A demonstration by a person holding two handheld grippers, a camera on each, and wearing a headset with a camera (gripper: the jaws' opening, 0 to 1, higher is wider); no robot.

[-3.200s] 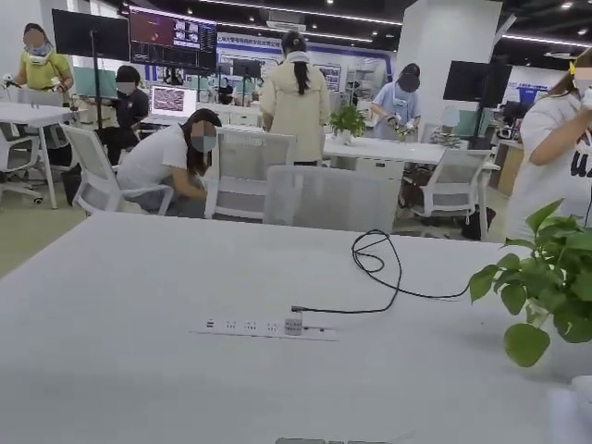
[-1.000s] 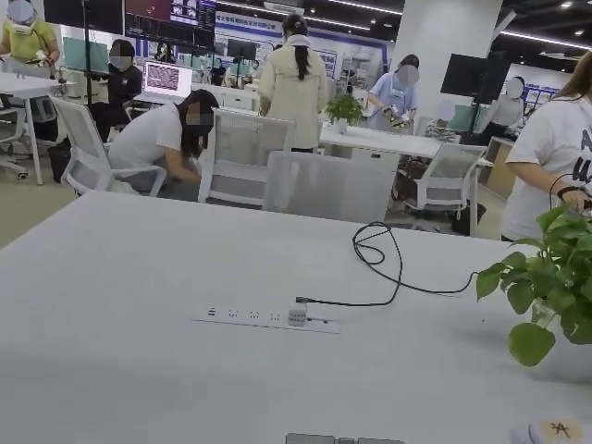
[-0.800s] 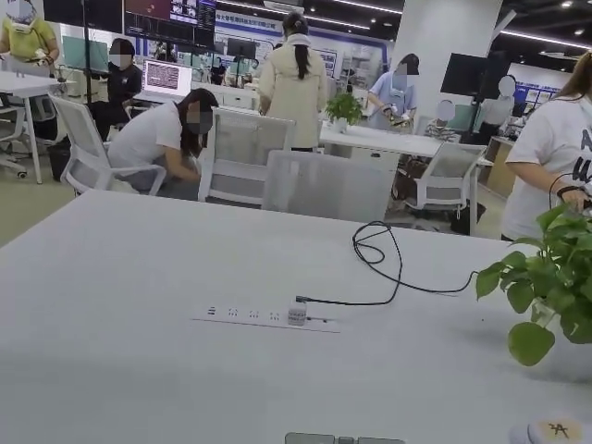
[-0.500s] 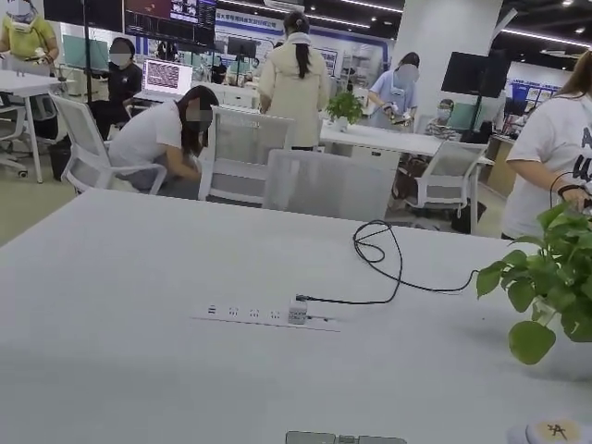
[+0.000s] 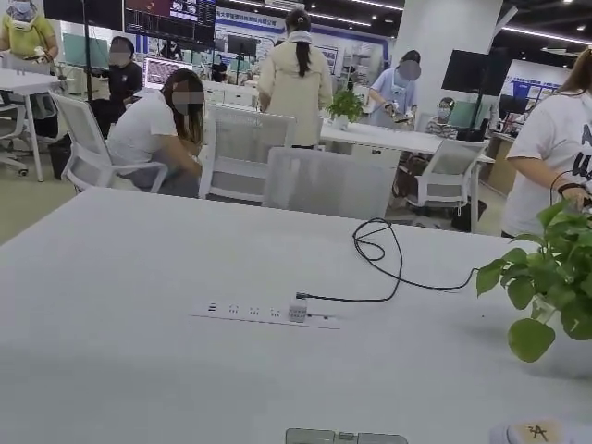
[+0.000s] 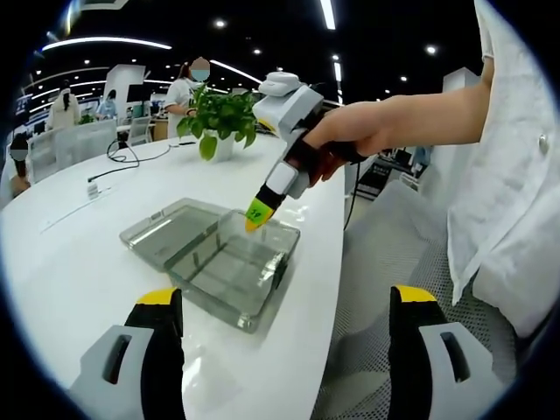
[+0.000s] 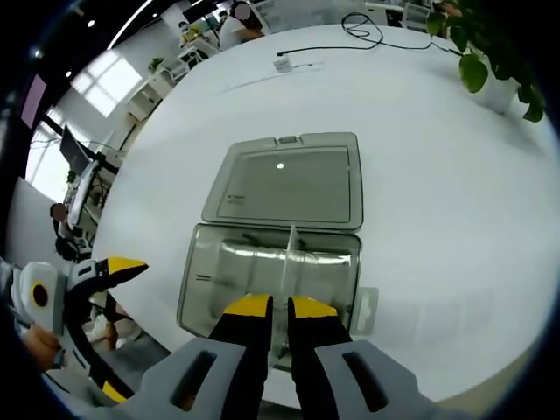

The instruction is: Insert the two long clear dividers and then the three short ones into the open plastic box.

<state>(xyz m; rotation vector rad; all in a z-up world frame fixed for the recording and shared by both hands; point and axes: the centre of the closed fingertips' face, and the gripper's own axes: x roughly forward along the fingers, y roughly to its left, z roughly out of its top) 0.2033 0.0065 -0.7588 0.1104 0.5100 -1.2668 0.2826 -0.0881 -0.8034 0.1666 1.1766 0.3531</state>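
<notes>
Showing the open plastic box (image 7: 188, 284) at the near edge of the white table (image 5: 139, 305), base toward the person and lid (image 7: 289, 179) folded flat beyond it. The right gripper (image 7: 281, 306) hangs over the base's near wall, jaws drawn almost together. The left gripper (image 6: 286, 297) waits off to the side, jaws spread wide and holding nothing.

Across the last second the head view barely alters. A labelled round cap (image 5: 536, 432) at its lower edge has slid slightly left, and a seated person (image 5: 162, 129) in the background has lifted their head. Power strip (image 5: 264, 316), cable (image 5: 379, 254) and plant (image 5: 546, 277) lie as before. The work therefore appears to go on below that frame, with insertion probably under way.

At least one clear divider (image 7: 289, 254) seems to stand in the base, but transparency and glare blur the number and length of pieces seated. Whether a strip is pinched between the right jaws cannot be made out. A grey block (image 5: 344, 437) is cut off by the frame.
</notes>
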